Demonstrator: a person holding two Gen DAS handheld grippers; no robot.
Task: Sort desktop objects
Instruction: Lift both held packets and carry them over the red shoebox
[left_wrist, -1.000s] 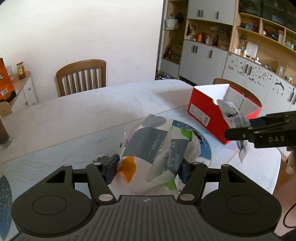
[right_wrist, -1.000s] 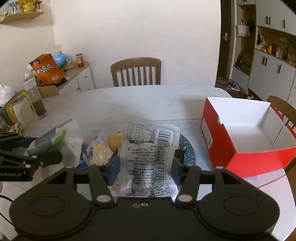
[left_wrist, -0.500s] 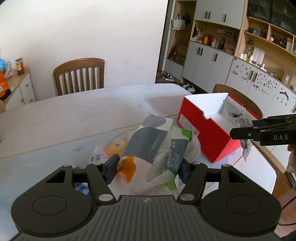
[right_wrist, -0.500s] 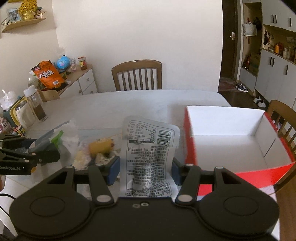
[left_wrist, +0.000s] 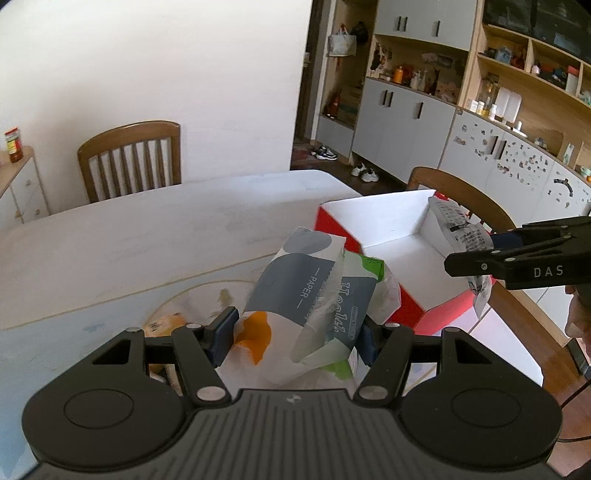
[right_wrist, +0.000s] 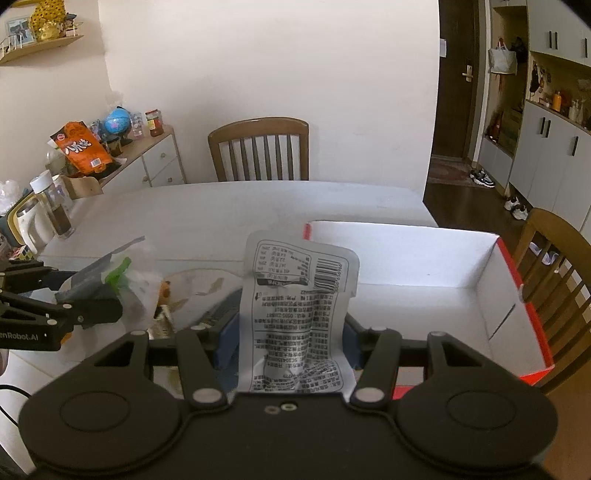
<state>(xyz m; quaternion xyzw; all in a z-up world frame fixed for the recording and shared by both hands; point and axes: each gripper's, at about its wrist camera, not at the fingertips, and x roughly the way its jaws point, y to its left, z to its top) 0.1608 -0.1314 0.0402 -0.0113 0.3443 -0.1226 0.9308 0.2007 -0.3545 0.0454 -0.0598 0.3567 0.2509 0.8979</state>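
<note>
Tissue pack (left_wrist: 314, 295), soft and printed grey, white, orange and green, sits pinched between the blue pads of the left tool (left_wrist: 295, 332), raised above the tabletop (left_wrist: 147, 236) just short of the near red wall of the box. Printed sachet (right_wrist: 299, 314), silver-white with a barcode, stands upright, pinched by the right tool (right_wrist: 290, 341); its upper edge overlaps the near-left corner of the red box (right_wrist: 417, 266), and the left view shows it hanging over the box's right side. The box is open-topped, white inside and bare across its floor, leaving room within all four walls; it lies close to the tabletop's right edge, beside a wooden chair (right_wrist: 554, 258). On the placemat below the tools lie leftover small items (right_wrist: 164, 295), blurred, probably snack wrappers. Beyond them the tabletop runs clear to its far edge, where a second chair (right_wrist: 258, 147) stands against the wall.
</note>
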